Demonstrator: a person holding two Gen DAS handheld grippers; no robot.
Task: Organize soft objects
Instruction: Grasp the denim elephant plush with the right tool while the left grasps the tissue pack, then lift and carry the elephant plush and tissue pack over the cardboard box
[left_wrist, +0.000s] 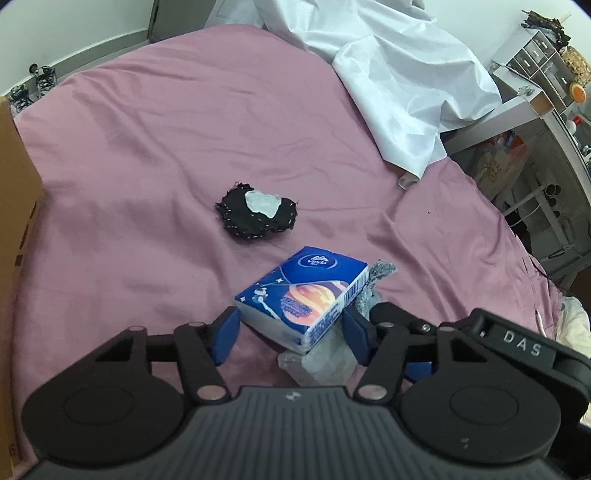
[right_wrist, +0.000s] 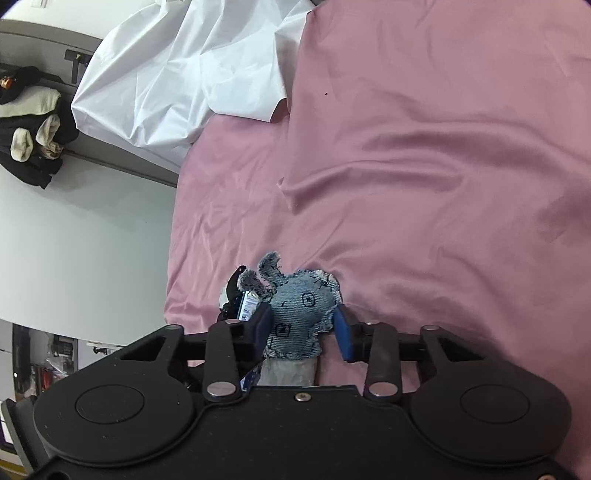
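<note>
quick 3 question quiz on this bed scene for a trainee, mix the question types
1. True or false: the blue tissue pack lies between the left gripper's fingers.
2. What lies between the right gripper's fingers? A) denim soft toy B) white sheet C) sock
3. Fill in: the black fabric patch lies on the ___ bedsheet, beyond the tissue pack.

Key: 1 true; 2 A, the denim soft toy; 3 pink.
</note>
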